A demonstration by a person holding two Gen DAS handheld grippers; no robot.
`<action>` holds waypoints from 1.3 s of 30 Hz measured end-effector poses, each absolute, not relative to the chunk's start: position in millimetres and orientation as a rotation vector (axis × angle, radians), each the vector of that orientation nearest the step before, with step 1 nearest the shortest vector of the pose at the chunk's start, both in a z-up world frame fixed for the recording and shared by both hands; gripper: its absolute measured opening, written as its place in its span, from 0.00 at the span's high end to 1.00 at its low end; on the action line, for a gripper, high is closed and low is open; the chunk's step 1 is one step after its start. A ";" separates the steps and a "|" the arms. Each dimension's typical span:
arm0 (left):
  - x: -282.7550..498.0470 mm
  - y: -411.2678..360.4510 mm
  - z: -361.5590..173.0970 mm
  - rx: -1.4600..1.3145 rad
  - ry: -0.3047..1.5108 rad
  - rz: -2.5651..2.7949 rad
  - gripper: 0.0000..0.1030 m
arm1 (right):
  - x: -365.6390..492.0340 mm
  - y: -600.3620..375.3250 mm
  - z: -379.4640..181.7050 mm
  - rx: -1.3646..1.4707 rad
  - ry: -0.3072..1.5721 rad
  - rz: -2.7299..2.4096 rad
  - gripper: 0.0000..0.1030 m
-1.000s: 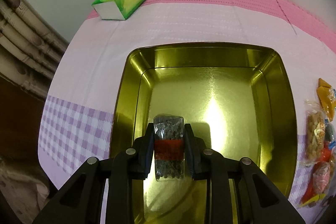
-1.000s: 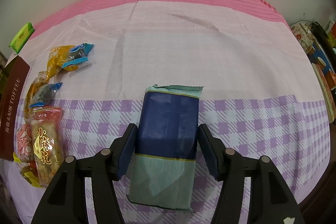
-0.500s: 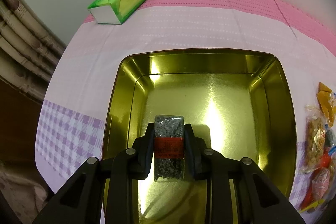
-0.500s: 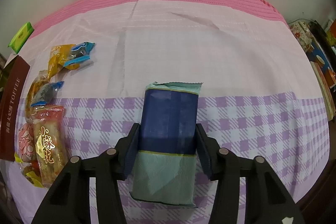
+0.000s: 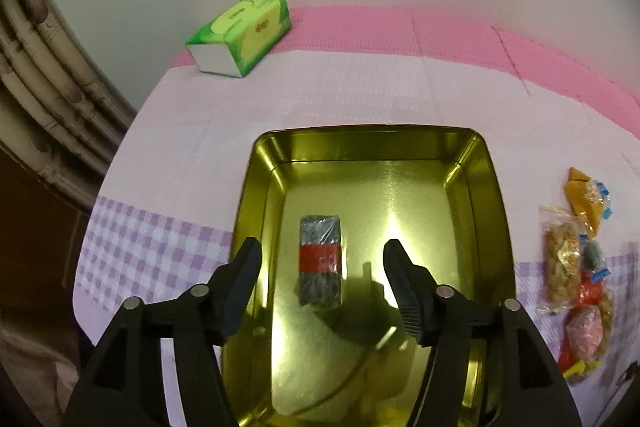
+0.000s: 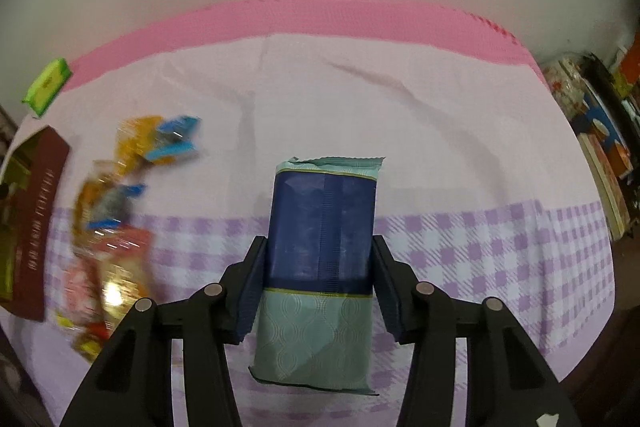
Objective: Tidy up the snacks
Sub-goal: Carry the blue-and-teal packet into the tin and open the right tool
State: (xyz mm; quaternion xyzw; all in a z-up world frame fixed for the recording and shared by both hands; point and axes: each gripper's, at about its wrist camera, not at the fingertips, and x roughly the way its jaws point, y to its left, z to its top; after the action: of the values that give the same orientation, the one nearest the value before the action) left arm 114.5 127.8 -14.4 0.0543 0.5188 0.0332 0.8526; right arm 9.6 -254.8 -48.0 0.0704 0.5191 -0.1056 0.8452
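A gold tin [image 5: 490, 211] stands open on the pink and purple checked cloth. A dark snack bar with a red band [image 5: 321, 261] lies flat on the tin's floor. My left gripper [image 5: 322, 265] is open above the tin, its fingers apart on either side of the bar and not touching it. My right gripper [image 6: 319, 281] is shut on a blue and teal snack packet [image 6: 322, 227] and holds it above the cloth. A pile of loose wrapped snacks [image 6: 116, 211] lies left of it; it also shows in the left wrist view [image 5: 580, 259].
A green tissue pack [image 5: 240, 33] sits at the far left of the table by the wall. The tin's brown lid [image 6: 34, 227] lies left of the snack pile. Books and clutter [image 6: 600, 131] stand off the table's right end.
My left gripper has opened, let the dark bar drop onto the tin's floor, and pulled back and up. My right gripper has closed on the blue packet and lifted it; the view blurs.
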 end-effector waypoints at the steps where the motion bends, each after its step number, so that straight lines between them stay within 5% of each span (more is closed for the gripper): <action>1: 110.1 130.3 -11.7 0.110 1.085 0.080 0.35 | 10.9 -249.0 -41.6 0.146 1.081 -0.210 0.55; 20: 14.5 241.3 -0.4 -0.057 1.019 0.430 0.29 | 62.6 -27.7 14.5 0.060 1.044 0.316 0.55; 39: 3.0 272.9 -14.3 -0.131 1.043 0.497 0.26 | 84.2 90.0 -29.3 0.013 1.237 0.466 0.55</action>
State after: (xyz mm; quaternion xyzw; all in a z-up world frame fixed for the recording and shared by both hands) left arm 3.0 272.9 -14.3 -0.0618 0.4924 0.2346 0.8359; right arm 84.2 90.0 -29.3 0.0061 0.5743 0.2165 0.7895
